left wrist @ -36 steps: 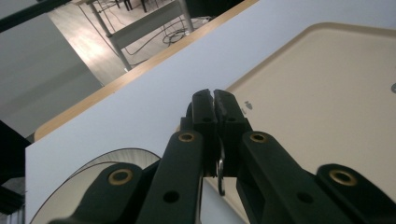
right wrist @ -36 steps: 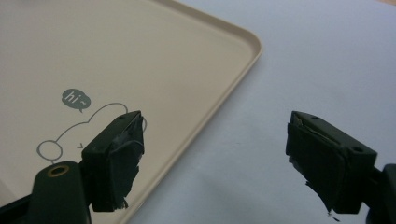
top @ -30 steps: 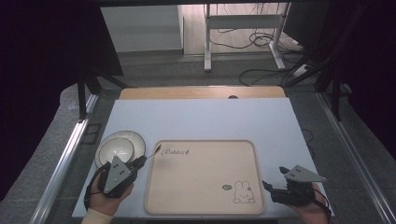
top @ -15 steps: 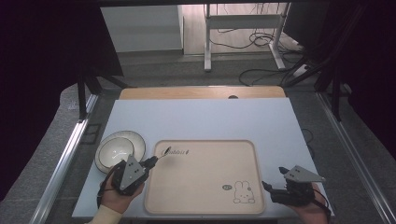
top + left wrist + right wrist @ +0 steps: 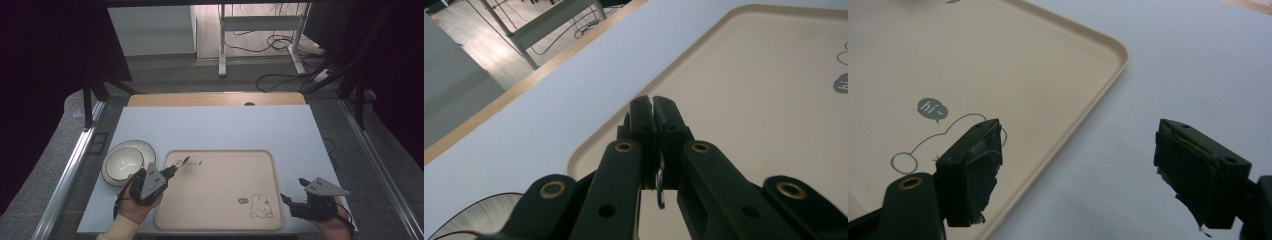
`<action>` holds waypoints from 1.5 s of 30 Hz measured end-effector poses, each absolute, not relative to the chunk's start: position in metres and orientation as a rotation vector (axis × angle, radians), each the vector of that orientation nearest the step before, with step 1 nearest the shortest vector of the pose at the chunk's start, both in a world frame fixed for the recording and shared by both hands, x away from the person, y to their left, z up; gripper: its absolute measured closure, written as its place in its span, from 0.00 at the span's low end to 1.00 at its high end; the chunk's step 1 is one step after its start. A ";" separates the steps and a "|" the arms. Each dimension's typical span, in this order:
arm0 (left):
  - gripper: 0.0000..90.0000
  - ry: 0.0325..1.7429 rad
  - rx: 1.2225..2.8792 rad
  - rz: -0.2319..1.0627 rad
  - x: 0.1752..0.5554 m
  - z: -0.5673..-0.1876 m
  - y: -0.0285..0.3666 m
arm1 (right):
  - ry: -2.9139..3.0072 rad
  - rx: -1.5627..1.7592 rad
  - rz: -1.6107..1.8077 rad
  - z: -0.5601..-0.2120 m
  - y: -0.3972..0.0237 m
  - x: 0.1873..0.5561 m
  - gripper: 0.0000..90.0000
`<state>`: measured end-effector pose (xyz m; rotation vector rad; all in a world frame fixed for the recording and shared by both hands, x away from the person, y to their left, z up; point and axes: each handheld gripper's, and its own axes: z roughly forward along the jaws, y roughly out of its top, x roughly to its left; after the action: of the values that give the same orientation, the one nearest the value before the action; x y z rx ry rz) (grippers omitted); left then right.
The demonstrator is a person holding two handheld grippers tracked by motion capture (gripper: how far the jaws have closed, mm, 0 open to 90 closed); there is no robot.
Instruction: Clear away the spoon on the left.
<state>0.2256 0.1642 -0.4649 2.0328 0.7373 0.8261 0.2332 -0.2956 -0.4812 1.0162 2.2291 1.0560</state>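
A beige tray (image 5: pixel 220 185) with a rabbit drawing (image 5: pixel 260 205) lies at the near middle of the pale blue table (image 5: pixel 225 125). A white bowl (image 5: pixel 125 162) stands just left of the tray. My left gripper (image 5: pixel 172 171) hovers over the tray's near left corner. In the left gripper view its jaws (image 5: pixel 654 102) are pressed together above the tray (image 5: pixel 749 75). A small metal glint shows low between them, and I cannot identify it. My right gripper (image 5: pixel 292 190) is at the tray's near right corner. It stands open (image 5: pixel 1078 150) and empty across the tray's edge (image 5: pixel 1098 100).
A wooden strip (image 5: pixel 215 99) runs along the table's far edge. Beyond it the floor holds cables and a metal stand (image 5: pixel 260 35). Metal rails flank the table on both sides. The bowl's rim (image 5: pixel 474 220) shows at the bottom left of the left gripper view.
My left gripper has moved right, from beside the bowl to over the tray's left corner. The right gripper has stayed in place.
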 end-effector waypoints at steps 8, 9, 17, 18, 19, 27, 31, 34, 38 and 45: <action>0.99 0.721 2.059 0.840 0.233 -0.467 0.156 | 2.231 1.019 1.058 -0.481 -0.296 0.233 0.22; 0.99 0.721 2.058 0.838 0.234 -0.467 0.155 | 2.234 1.019 1.055 -0.481 -0.296 0.233 0.22; 0.99 0.700 2.107 0.838 0.240 -0.473 0.145 | 2.237 1.017 1.057 -0.482 -0.296 0.233 0.22; 0.99 0.699 2.123 0.840 0.240 -0.474 0.144 | 2.237 1.017 1.057 -0.482 -0.296 0.233 0.22; 0.99 0.697 2.138 0.843 0.240 -0.476 0.143 | 2.238 1.015 1.056 -0.482 -0.296 0.233 0.22; 0.98 0.694 2.200 0.858 0.240 -0.484 0.136 | 2.247 1.015 1.048 -0.482 -0.296 0.233 0.22; 0.96 0.683 2.237 0.878 0.239 -0.487 0.132 | 2.251 1.010 1.043 -0.483 -0.296 0.233 0.22; 0.93 0.686 2.264 0.859 0.238 -0.491 0.129 | 2.248 1.012 1.044 -0.483 -0.296 0.233 0.22; 0.87 0.700 2.330 0.780 0.240 -0.499 0.124 | 2.250 1.013 1.041 -0.483 -0.296 0.233 0.22; 0.64 0.717 2.415 0.606 0.241 -0.507 0.117 | 2.247 1.014 1.040 -0.483 -0.297 0.233 0.22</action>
<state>0.2410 0.1169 -0.5073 2.4148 0.7171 0.6064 0.2330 -0.2967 -0.4828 1.0141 2.2471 1.0403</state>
